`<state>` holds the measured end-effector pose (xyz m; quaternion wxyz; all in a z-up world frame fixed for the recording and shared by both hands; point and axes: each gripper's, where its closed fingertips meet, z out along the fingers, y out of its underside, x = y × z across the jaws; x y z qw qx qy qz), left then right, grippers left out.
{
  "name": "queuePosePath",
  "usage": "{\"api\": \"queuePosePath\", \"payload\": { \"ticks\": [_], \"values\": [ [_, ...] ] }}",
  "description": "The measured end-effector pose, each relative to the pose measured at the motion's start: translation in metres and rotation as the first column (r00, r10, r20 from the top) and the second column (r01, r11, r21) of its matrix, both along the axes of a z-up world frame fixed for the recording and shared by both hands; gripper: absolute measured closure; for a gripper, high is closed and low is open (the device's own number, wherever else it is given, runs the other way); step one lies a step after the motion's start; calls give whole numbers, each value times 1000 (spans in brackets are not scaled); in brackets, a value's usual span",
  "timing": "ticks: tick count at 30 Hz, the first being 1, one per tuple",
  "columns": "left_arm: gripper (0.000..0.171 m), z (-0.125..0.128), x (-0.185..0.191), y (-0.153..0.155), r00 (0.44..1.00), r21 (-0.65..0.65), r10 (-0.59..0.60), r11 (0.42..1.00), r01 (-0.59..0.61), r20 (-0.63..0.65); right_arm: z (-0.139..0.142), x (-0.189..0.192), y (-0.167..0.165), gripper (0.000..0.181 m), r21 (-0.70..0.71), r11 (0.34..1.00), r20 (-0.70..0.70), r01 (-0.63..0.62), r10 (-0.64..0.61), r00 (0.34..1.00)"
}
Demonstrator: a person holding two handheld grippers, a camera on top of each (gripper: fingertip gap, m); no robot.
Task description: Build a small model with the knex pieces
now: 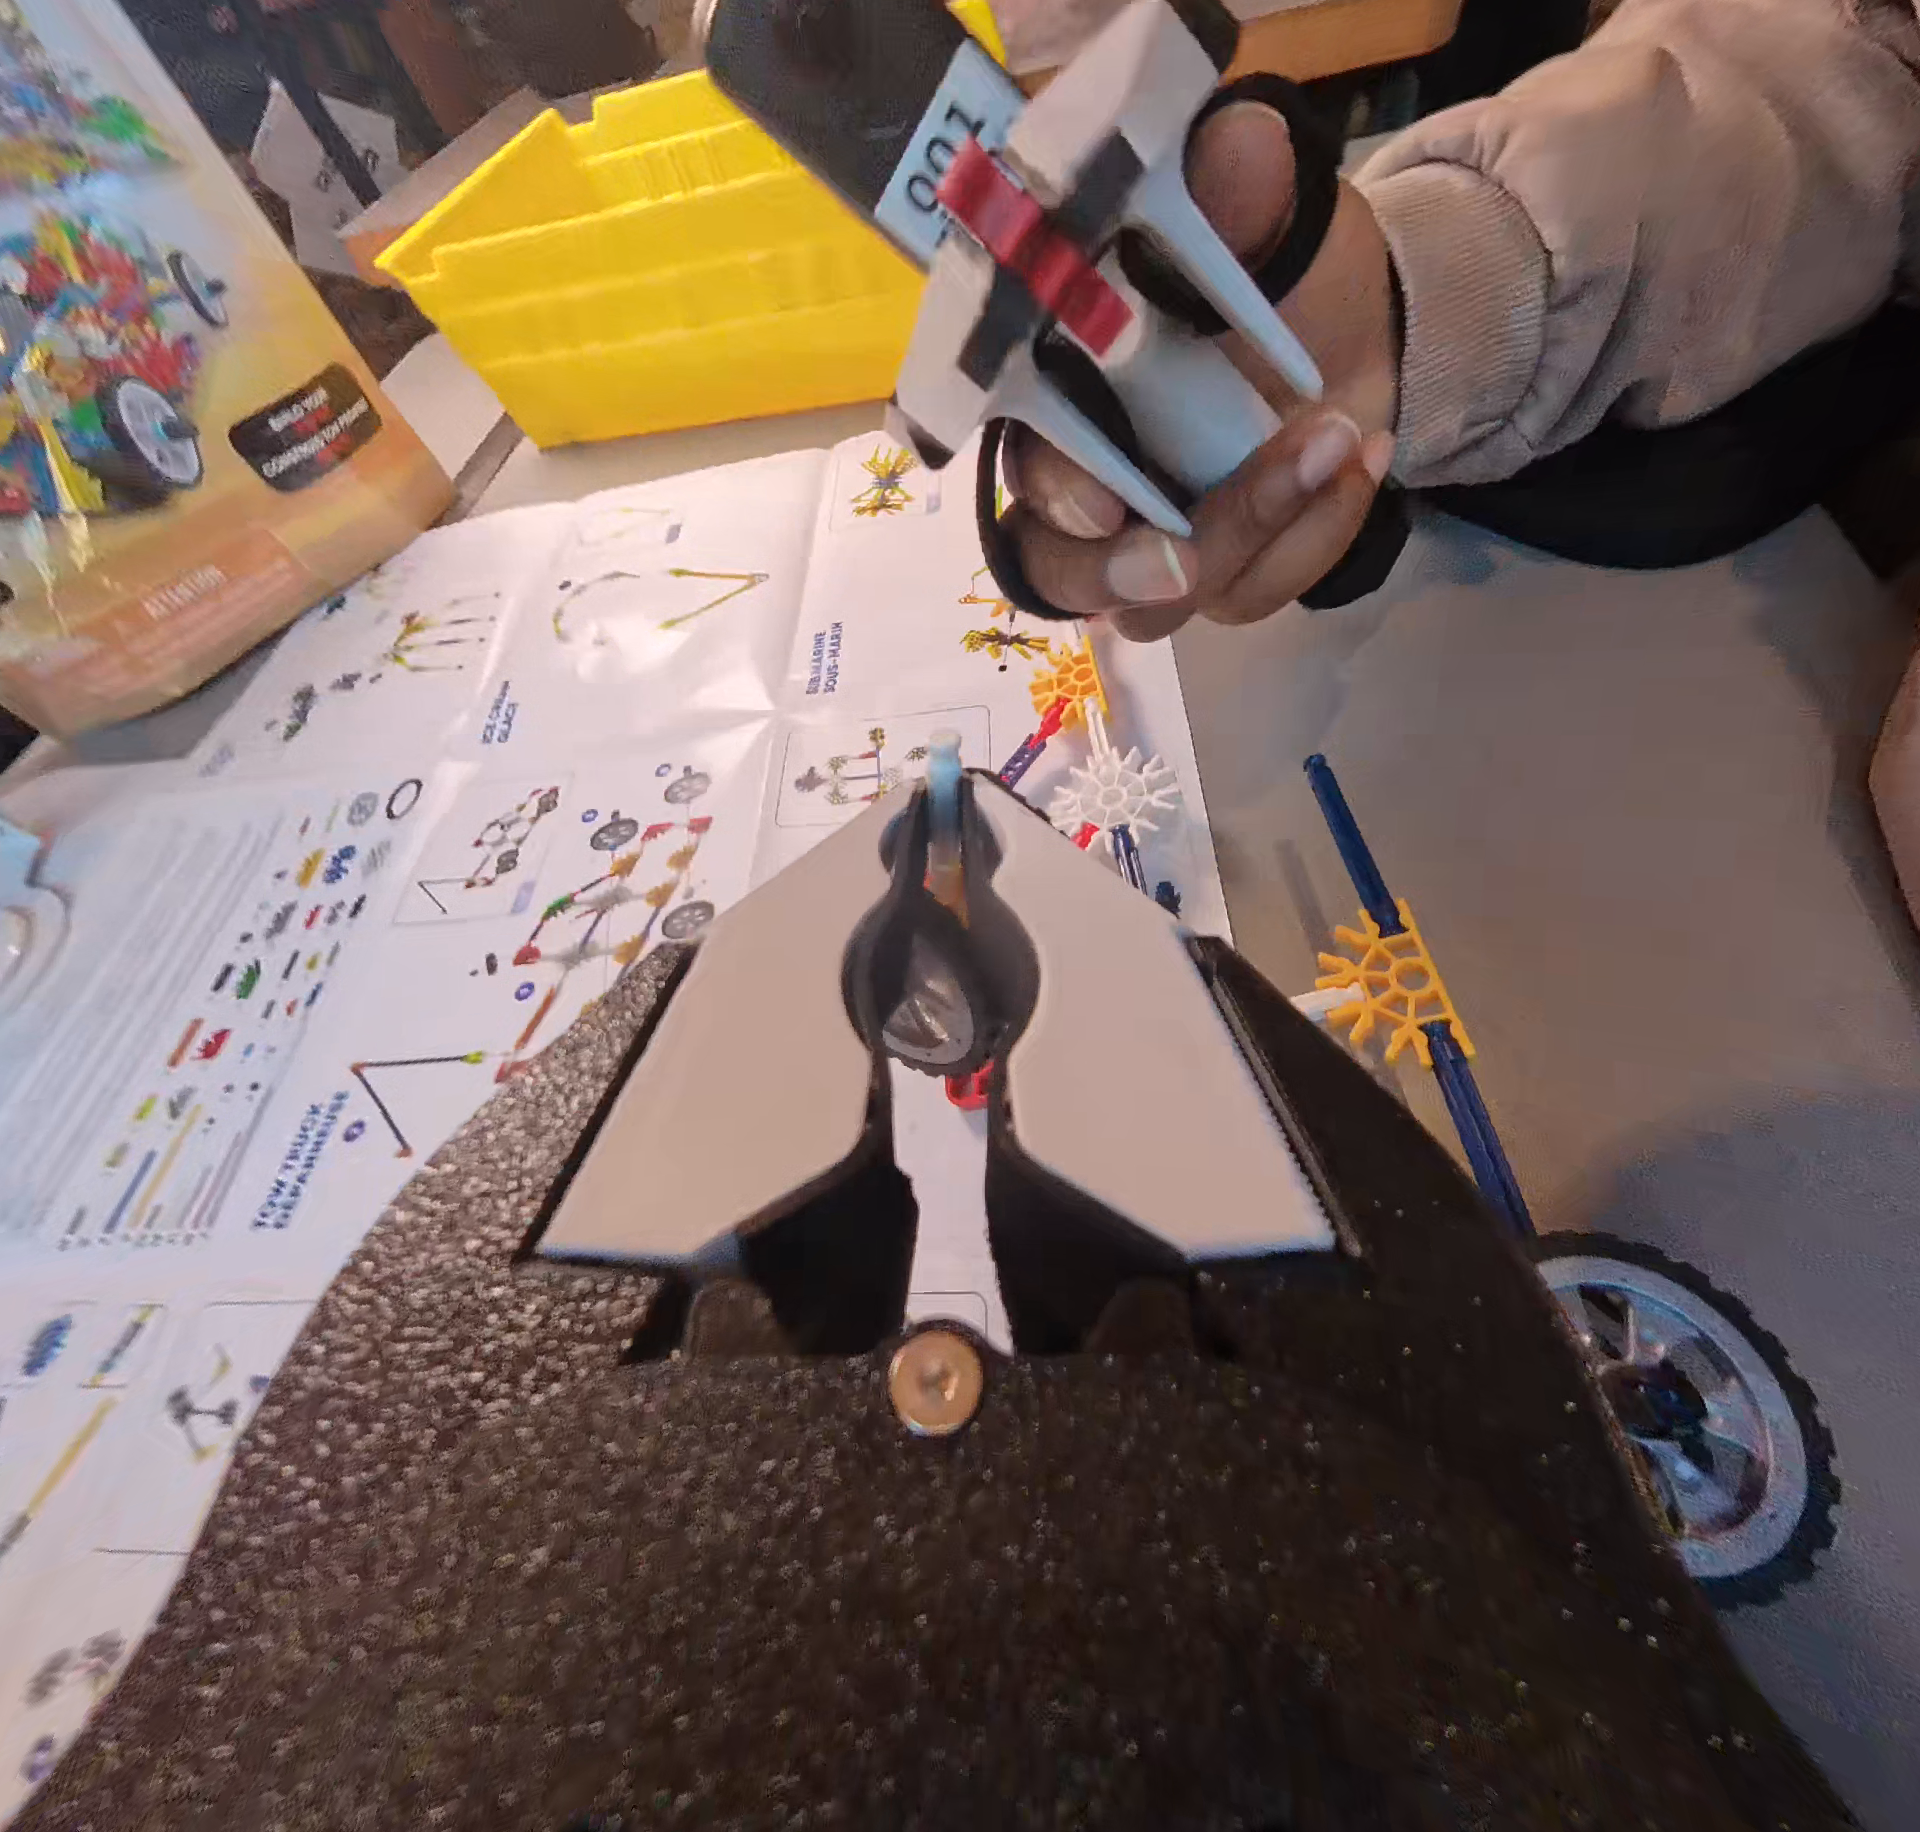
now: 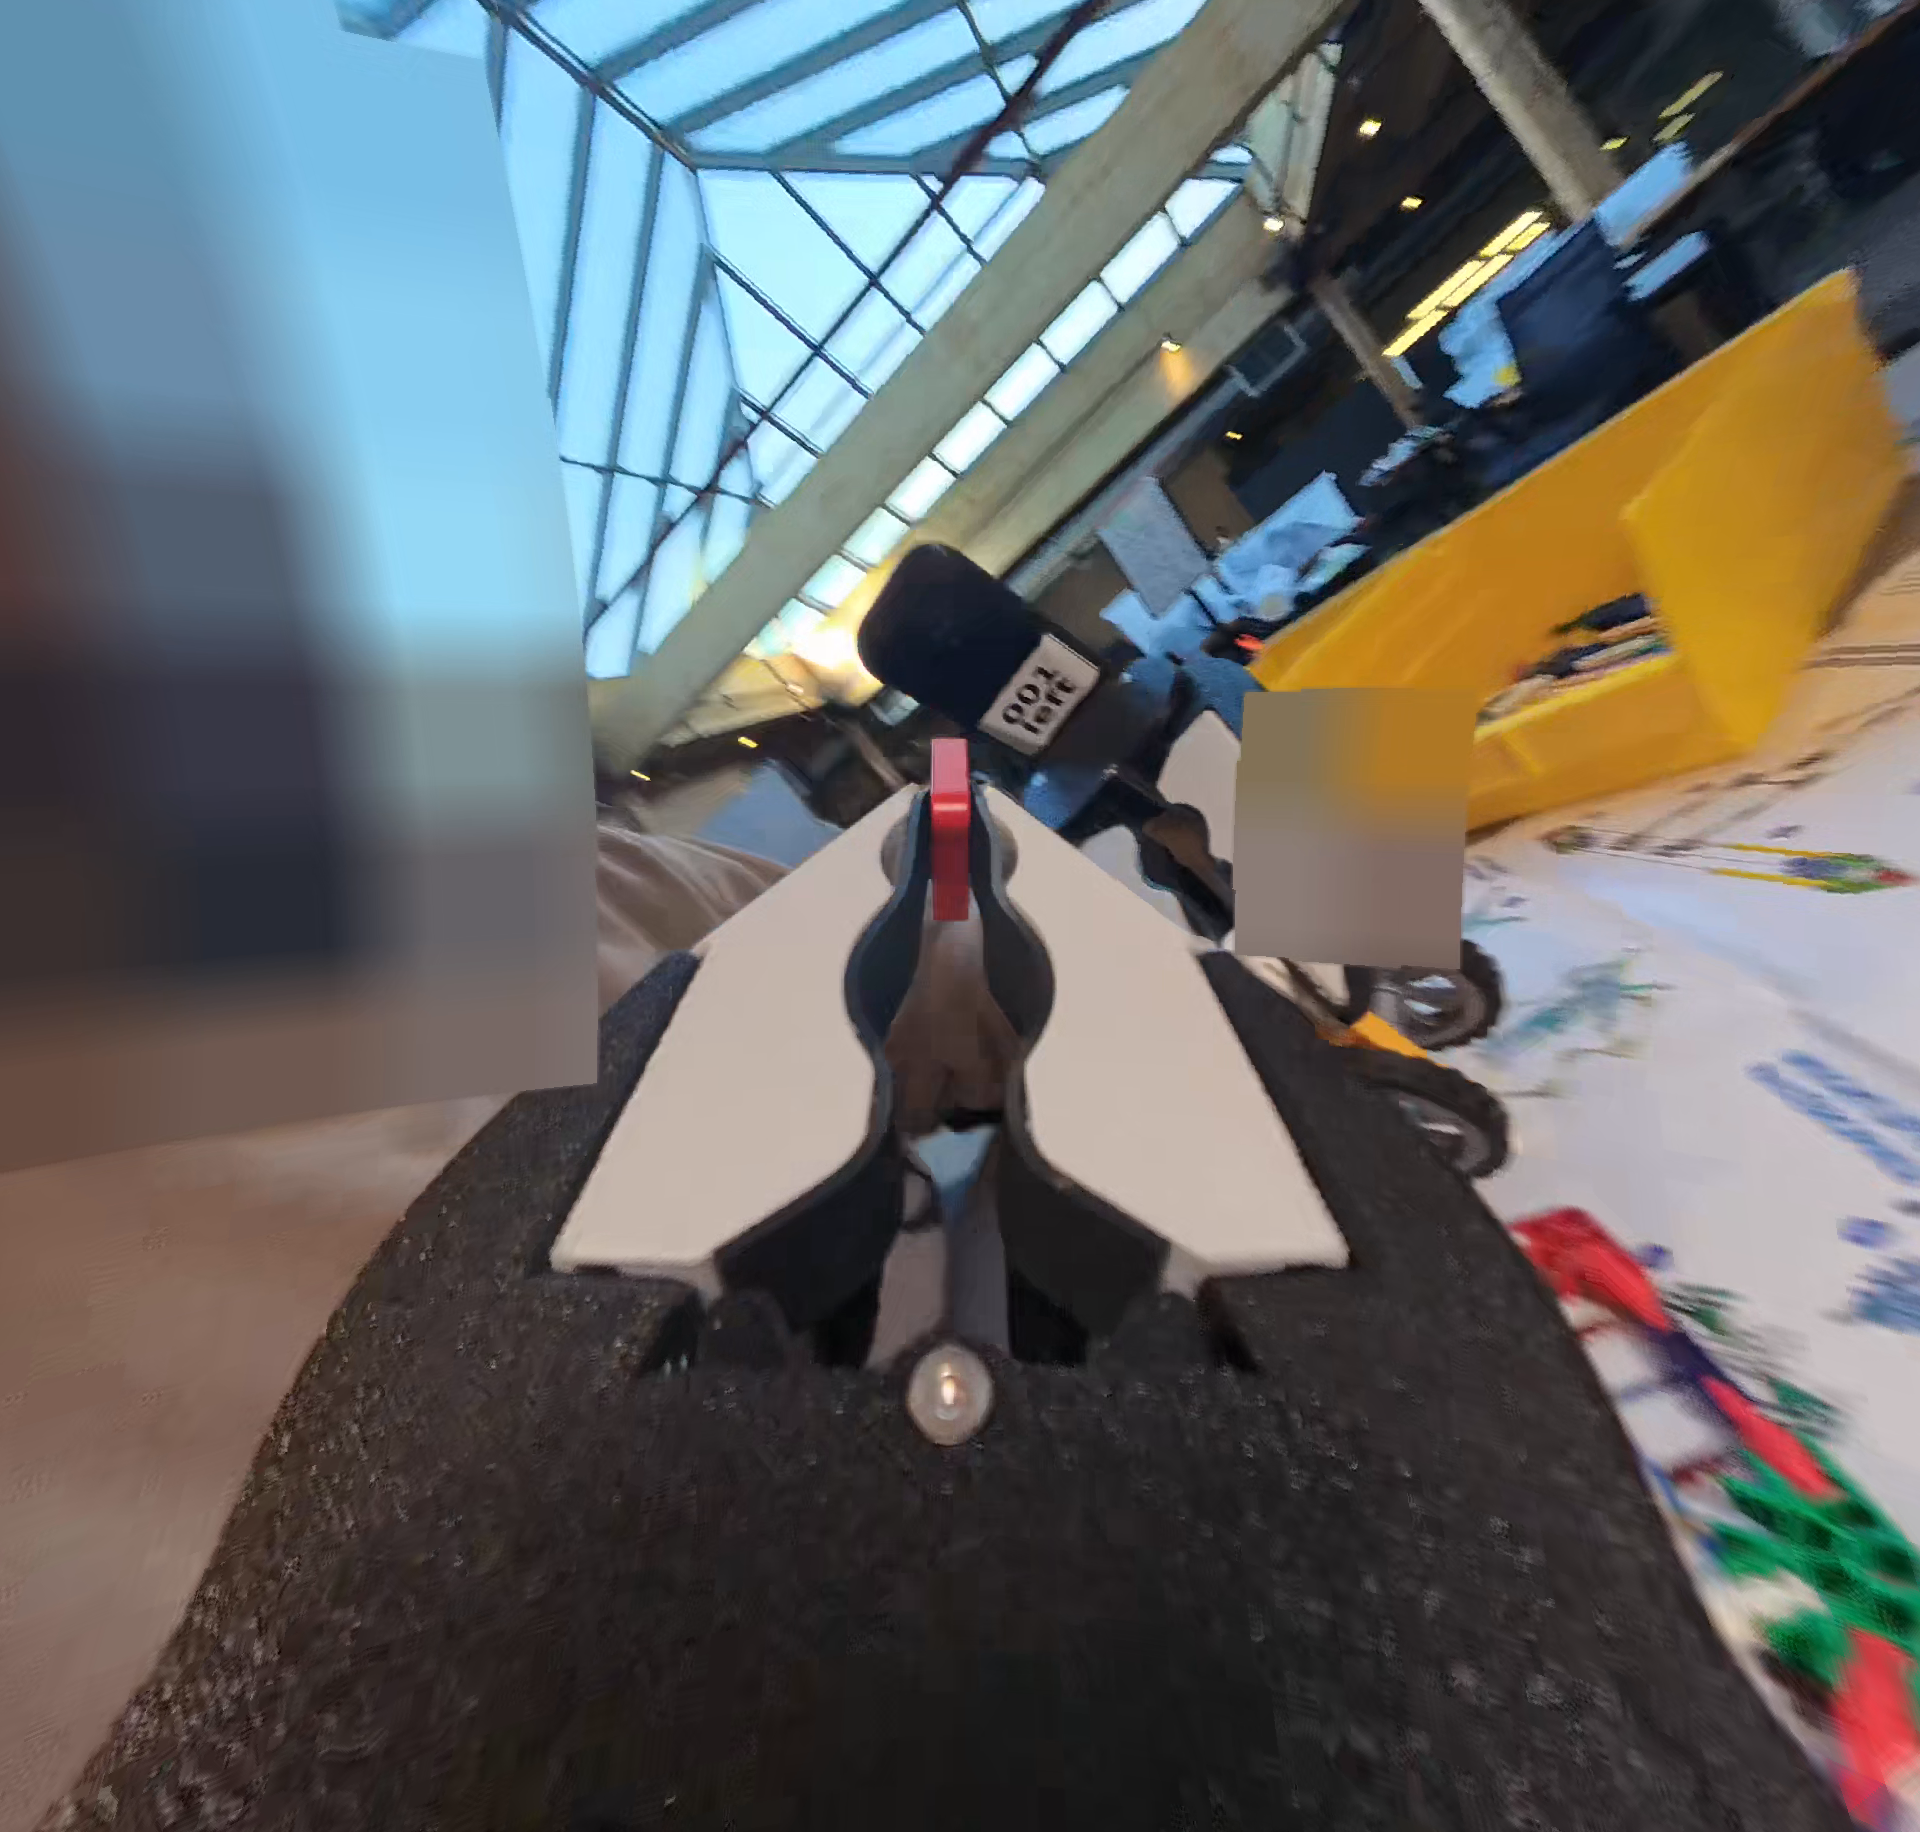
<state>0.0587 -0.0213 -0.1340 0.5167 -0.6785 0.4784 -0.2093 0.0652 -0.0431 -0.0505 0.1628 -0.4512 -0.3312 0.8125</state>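
Yellow bin (image 1: 665, 265) contents unseen; left gripper (image 1: 943, 795) pinches pale rod (image 1: 945, 759), right gripper (image 2: 950, 806) red piece (image 2: 950, 826).

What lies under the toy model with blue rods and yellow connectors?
The instruction sheet lies under its far end; the grey table under its wheel. The left claw hides the middle.

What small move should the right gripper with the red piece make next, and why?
Probably tip the right gripper down toward the instruction sheet. It is shut on the red piece, yet its camera looks up at the glass roof, away from the half-built toy frame. The left gripper grips a pale rod over the sheet.
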Motion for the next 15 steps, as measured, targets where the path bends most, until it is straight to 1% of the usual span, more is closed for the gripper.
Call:
{"api": "queuePosePath", "payload": {
  "ticks": [1, 2, 3, 4, 6, 7, 9, 10, 11, 12, 13, 15],
  "values": [
    [169, -4, -1, 3, 999, -43, 18, 999, -17, 32, -10, -3, 5, 177, 94, 994, 55, 51, -56, 997],
    [168, -7, -2, 6, 998, -88, 32, 996, -27, 59, -18, -5, 8, 177, 176, 980, 98, 90, -108, 989],
    [162, -7, -2, 7, 995, -123, 38, 992, -27, 87, -25, -7, 10, 178, 251, 961, 126, 119, -154, 980],
    [157, -2, -2, 7, 991, -149, 35, 989, -15, 130, -31, -8, 13, 178, 324, 934, 140, 150, -204, 969],
    [157, 17, -5, 7, 966, -191, 31, 982, 19, 257, -39, -10, 16, 178, 464, 865, 141, 190, -284, 948],
    [157, 27, -9, 6, 944, -222, 34, 974, 43, 330, -42, -11, 16, 177, 532, 822, 136, 203, -320, 938],
    [156, 45, -14, 3, 878, -292, 34, 949, 122, 477, -47, -13, 18, 178, 647, 729, 116, 225, -385, 916],
    [156, 52, -15, 1, 848, -313, 36, 937, 156, 529, -50, -14, 18, 177, 696, 680, 105, 230, -414, 904],
    [156, 55, -14, -2, 835, -318, 30, 932, 176, 550, -52, -15, 18, 177, 737, 635, 96, 232, -439, 893],
    [156, 55, -11, -4, 844, -310, 17, 934, 178, 536, -53, -16, 17, 177, 766, 601, 89, 229, -452, 888],
    [155, 51, -7, -7, 867, -294, 1, 941, 168, 498, -54, -17, 14, 177, 782, 582, 85, 223, -454, 887],
    [157, 41, 1, -11, 922, -257, -31, 956, 139, 385, -53, -19, 10, 177, 793, 567, 76, 222, -454, 888]
  ]
}}
